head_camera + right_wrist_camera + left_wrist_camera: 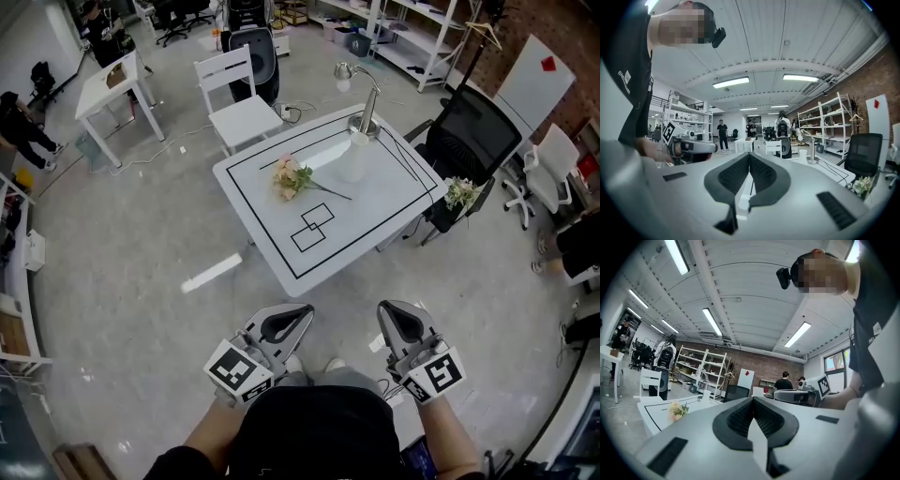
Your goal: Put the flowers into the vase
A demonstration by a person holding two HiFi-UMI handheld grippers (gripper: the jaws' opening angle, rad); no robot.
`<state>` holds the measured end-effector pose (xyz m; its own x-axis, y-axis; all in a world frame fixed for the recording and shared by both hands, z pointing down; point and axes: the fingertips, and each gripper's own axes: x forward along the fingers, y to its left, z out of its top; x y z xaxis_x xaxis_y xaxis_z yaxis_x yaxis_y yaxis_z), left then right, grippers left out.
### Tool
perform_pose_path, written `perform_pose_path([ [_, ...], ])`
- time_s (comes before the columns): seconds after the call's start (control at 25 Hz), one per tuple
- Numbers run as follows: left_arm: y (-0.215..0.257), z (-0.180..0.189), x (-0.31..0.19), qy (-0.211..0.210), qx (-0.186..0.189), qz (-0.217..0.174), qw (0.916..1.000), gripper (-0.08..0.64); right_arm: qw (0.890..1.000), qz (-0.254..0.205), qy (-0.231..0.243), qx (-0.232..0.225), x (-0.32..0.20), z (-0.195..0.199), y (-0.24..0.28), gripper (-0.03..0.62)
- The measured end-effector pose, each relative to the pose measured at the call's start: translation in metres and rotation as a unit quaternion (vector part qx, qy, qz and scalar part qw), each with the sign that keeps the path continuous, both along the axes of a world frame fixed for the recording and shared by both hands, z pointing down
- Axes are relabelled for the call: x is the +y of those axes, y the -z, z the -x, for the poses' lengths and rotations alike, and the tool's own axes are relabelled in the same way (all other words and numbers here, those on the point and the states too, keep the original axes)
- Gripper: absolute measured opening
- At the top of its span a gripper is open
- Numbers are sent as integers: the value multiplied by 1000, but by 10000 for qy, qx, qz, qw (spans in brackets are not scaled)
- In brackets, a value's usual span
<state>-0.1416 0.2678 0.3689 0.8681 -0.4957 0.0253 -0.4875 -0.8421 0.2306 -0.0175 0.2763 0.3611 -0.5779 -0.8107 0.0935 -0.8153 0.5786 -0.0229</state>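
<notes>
A bunch of pink and cream flowers [291, 178] lies on the white table [375, 225], left of a pale vase [354, 161]. Both of my grippers hang level, well short of the table's near corner. The left gripper [298, 315] is shut and empty. The right gripper [390, 315] is shut and empty too. In the left gripper view the shut jaws point toward the flowers [677, 409] and the vase [706, 396]. The right gripper view has the vase [802, 153] far off, beyond its closed jaws. A second small bunch of flowers [462, 191] rests on the black chair.
A silver desk lamp [362, 96] stands behind the vase. A black office chair [473, 150] is at the table's right and a white chair [239, 98] at its far side. Black tape lines mark the tabletop. People stand further back in the room.
</notes>
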Motion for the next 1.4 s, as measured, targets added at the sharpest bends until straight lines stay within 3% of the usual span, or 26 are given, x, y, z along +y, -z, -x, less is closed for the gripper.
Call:
perform_pose_path([
  [0.2, -9, 19, -12, 97, -4, 68, 9999, 5, 9999, 59, -127, -48, -9, 10, -6, 11],
  [0.52, -21, 16, -31, 117, -5, 169, 9998, 5, 9997, 137, -218, -1, -29, 2, -19, 11],
  [1.4, -55, -59, -171, 490, 58, 664, 9966, 5, 9980, 554, -175, -234, -168, -84, -57, 11],
])
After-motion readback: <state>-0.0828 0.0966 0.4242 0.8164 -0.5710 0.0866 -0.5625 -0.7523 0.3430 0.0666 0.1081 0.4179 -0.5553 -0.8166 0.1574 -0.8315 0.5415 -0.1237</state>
